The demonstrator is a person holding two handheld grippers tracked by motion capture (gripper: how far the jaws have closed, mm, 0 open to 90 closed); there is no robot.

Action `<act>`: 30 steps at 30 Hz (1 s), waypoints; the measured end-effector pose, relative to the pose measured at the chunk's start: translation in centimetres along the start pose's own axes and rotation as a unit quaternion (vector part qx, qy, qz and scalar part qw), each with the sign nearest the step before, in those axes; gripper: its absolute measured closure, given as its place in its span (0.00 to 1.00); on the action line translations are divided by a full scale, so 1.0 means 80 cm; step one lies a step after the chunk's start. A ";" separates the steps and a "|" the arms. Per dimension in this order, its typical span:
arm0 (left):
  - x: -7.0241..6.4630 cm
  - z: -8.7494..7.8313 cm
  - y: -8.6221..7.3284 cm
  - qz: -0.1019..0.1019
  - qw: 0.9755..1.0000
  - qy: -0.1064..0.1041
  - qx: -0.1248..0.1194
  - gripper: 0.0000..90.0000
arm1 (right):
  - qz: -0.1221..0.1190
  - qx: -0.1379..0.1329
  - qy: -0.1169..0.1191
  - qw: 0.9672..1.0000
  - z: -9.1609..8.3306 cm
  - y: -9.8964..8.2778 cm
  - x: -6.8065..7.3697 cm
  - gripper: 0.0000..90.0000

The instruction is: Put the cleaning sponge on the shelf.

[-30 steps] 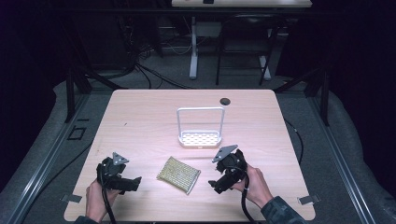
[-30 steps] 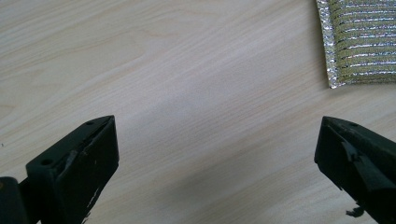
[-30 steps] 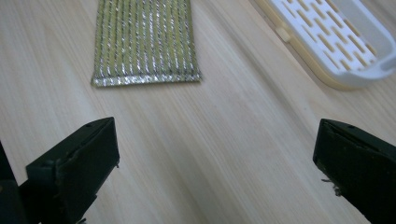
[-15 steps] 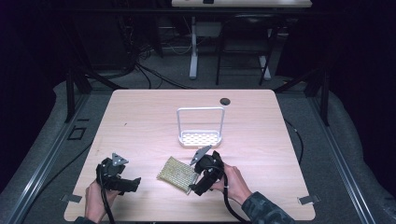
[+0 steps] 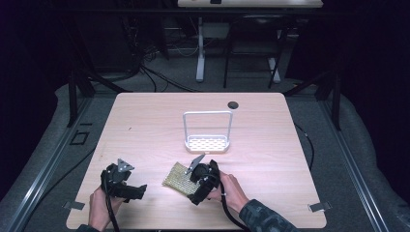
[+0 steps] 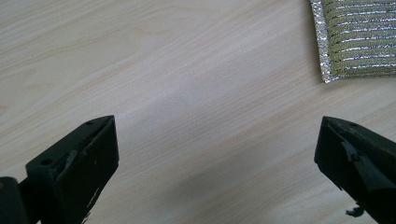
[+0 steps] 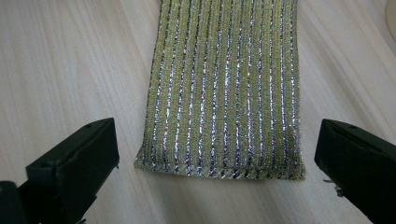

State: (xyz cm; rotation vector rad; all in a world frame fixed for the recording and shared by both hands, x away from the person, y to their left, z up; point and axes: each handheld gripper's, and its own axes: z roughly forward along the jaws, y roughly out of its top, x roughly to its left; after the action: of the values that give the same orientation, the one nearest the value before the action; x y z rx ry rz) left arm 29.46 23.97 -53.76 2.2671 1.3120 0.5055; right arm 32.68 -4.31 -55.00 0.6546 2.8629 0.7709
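- Grippers first: I had my right gripper (image 5: 193, 182) over the near end of the scouring pad (image 7: 224, 88), jaws spread wide to either side of its short edge, nothing between them.
- My left gripper (image 5: 130, 189) sat low over bare bench (image 5: 145, 121) near the front left, jaws likewise wide apart and empty, the pad's corner off to one side.
- The pad lay flat on the bench, near the front edge, just left of centre.
- Farther back stood a white rack (image 5: 207, 143) with a tall hoop handle, near the pad but apart.
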 end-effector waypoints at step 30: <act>0.000 0.005 0.000 -0.002 1.000 -0.005 0.009 0.00 | -0.004 0.034 -0.020 0.999 0.025 0.007 0.001 0.16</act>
State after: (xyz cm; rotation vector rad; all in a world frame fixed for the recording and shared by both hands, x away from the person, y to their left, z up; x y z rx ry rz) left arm 29.66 23.91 -54.12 2.2773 1.3207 0.4819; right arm 33.18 -2.96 -56.44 0.6571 2.8652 0.6537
